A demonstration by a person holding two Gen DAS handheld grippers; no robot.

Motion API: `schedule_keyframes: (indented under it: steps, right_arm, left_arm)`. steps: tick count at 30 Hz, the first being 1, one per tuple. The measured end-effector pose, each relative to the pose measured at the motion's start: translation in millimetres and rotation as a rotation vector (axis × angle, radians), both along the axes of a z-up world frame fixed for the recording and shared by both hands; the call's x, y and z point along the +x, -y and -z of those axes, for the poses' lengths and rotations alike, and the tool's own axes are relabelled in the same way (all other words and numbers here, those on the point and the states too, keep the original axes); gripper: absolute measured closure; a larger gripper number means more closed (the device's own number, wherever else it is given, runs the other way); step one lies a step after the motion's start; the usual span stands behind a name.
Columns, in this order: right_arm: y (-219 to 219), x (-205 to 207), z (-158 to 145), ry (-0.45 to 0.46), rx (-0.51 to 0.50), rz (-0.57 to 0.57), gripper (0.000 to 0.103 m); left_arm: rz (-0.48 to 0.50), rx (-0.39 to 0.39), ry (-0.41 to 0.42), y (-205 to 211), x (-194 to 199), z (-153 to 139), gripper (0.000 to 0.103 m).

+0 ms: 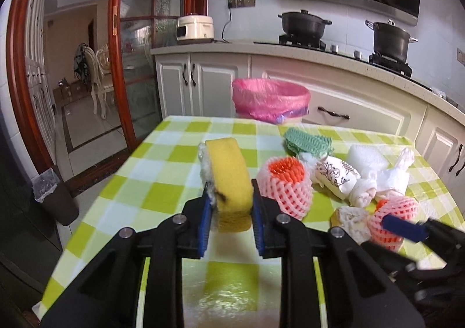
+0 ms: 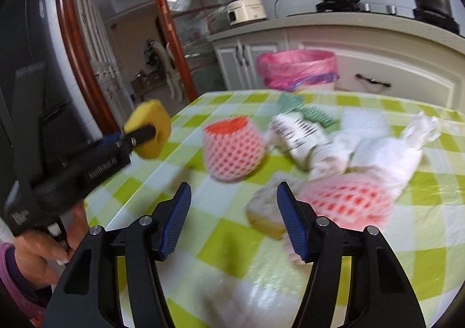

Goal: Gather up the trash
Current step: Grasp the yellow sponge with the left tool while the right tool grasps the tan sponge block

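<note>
- Left wrist view: left gripper [image 1: 231,206] pinching yellow sponge [image 1: 229,179], lifted off checked table [image 1: 162,182].
- Right gripper [image 2: 234,220] fingers spread, hovering near bread piece [image 2: 266,211]; pink-lined bin [image 2: 298,69] behind.

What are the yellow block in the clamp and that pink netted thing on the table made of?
The yellow block looks like soft matte sponge foam: porous surface, a white fibrous layer along one side, held between the left gripper's pads. The pink net sleeve appears to be foamed plastic fruit mesh, with an open diamond lattice and an orange lining.
</note>
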State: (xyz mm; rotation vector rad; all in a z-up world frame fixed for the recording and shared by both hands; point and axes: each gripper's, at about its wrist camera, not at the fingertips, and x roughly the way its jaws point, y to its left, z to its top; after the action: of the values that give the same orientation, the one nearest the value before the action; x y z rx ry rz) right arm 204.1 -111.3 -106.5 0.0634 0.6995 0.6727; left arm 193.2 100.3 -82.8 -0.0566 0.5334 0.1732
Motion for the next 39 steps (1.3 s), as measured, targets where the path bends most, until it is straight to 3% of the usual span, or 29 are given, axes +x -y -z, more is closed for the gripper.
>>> schedule_keyframes:
  steps: [4, 10, 22, 24, 27, 39]
  right_arm:
    - [-5.4, 1.9, 12.2, -0.031, -0.054, 0.030, 0.050]
    - [7.8, 11.7, 17.5, -0.049, -0.115, 0.136, 0.050]
    - [-16.5, 42.2, 33.7, -0.099, -0.198, 0.173, 0.041]
    - [-18.1, 42.1, 36.2, -0.100, -0.211, 0.163, 0.050]
    - [-13.0, 37.2, 33.5, -0.094, -0.177, 0.150, 0.056]
    - [8.7, 15.1, -28.6, 0.046, 0.014, 0.097, 0.057]
  left_arm:
    - [0.004, 0.000, 0.023, -3.3, -9.3, -7.0, 0.079]
    - [0.022, -0.009, 0.034, 0.1, -14.6, -7.8, 0.079]
    - [0.074, 0.002, 0.027, 9.8, -20.2, -2.3, 0.079]
    - [0.070, -0.001, 0.029, 7.5, -22.1, -3.0, 0.079]
    - [0.064, -0.006, 0.027, 5.3, -23.7, -2.6, 0.079]
    - [0.058, -0.016, 0.042, 7.3, -21.5, -12.9, 0.079]
